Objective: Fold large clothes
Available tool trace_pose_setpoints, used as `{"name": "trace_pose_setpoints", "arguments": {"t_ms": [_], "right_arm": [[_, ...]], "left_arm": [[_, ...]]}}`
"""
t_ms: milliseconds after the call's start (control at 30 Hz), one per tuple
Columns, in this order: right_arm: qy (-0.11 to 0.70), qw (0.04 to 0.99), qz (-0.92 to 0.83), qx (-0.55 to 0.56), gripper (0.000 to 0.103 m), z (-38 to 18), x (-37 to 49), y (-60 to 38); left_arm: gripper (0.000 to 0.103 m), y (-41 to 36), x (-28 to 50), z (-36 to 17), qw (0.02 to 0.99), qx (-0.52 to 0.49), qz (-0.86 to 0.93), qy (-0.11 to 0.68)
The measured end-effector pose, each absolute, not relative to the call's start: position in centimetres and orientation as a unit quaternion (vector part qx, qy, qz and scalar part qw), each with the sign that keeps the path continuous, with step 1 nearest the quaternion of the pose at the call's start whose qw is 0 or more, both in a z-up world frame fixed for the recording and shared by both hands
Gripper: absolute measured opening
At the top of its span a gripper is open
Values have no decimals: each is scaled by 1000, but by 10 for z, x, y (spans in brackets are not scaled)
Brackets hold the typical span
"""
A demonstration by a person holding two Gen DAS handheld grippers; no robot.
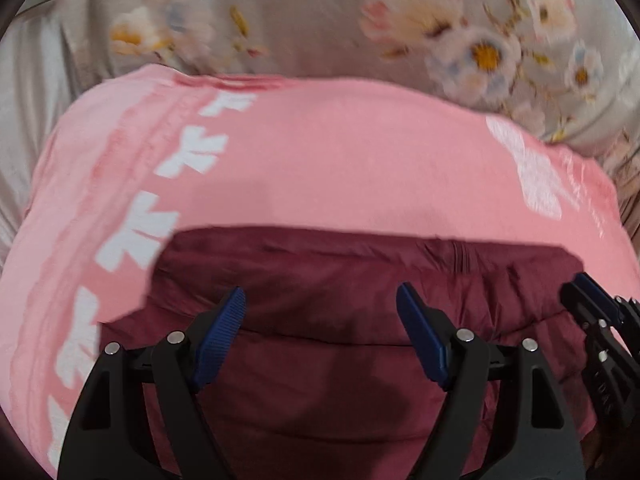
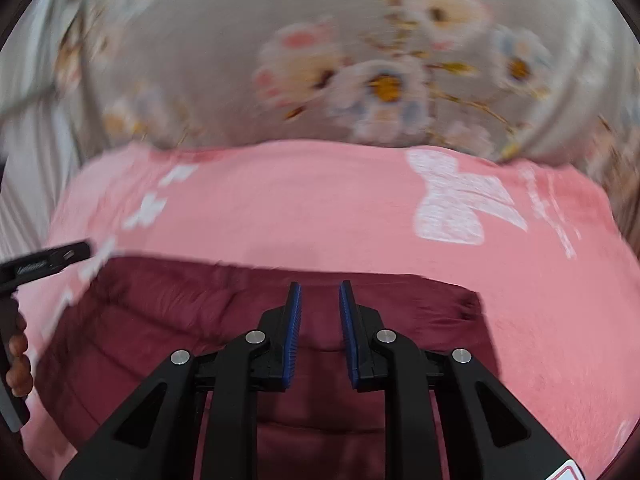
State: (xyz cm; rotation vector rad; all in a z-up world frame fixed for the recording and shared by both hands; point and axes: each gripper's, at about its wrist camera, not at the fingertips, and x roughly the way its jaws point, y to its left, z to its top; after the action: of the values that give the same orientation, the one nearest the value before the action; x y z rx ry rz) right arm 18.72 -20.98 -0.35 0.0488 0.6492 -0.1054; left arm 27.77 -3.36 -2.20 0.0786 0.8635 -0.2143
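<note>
A dark maroon padded garment [image 1: 340,320] lies folded into a compact rectangle on a pink blanket [image 1: 340,152] with white bow prints. It also shows in the right wrist view [image 2: 180,320]. My left gripper [image 1: 320,300] hovers over the garment with jaws wide apart and empty. My right gripper [image 2: 318,292] is over the garment's right part, jaws narrowly apart with nothing between them. The right gripper also shows at the right edge of the left wrist view [image 1: 600,312], and the left gripper at the left edge of the right wrist view [image 2: 44,260].
The pink blanket [image 2: 520,300] lies on a grey bedsheet [image 1: 304,20] with a floral print, which also shows in the right wrist view [image 2: 224,60]. A hand [image 2: 18,356] holds the left gripper's handle. Both views are motion-blurred.
</note>
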Motion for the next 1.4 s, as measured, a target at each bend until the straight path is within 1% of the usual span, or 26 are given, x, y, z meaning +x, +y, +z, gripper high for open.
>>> {"name": "trace_pose_setpoints", "arguments": {"t_ms": [67,133,200,333,467,667,1200,1333,1400], "right_arm": [[343,938,-37,22,17,-16,203,-199],[368,929,-29,35,17,-31,217,-198],[390,919,-33,47,17,-47,231,-203],[404,909,-26,98,15,-68,242,-219],[403,908,-24,111,14,-75,240,-219],[403,908,-27,106,14,-81,241,-217],[398,907,-7,141,16,-85,243,-225],[375,910,4,176,16,-82,235,-235],[343,921,-9,182,20,-74,223,-240]], "left_arm": [[75,-46,283,-42,895,46,-101,432],[76,-55,285,-54,898,65,-84,427],[76,-57,286,-58,901,71,-80,421],[81,-56,291,-67,904,65,-77,416],[84,-53,293,-73,906,54,-74,413],[86,-55,295,-78,905,63,-69,414],[90,-58,296,-80,906,74,-60,414],[90,-48,293,-74,905,52,-74,415],[90,-38,283,-66,904,34,-79,418]]}}
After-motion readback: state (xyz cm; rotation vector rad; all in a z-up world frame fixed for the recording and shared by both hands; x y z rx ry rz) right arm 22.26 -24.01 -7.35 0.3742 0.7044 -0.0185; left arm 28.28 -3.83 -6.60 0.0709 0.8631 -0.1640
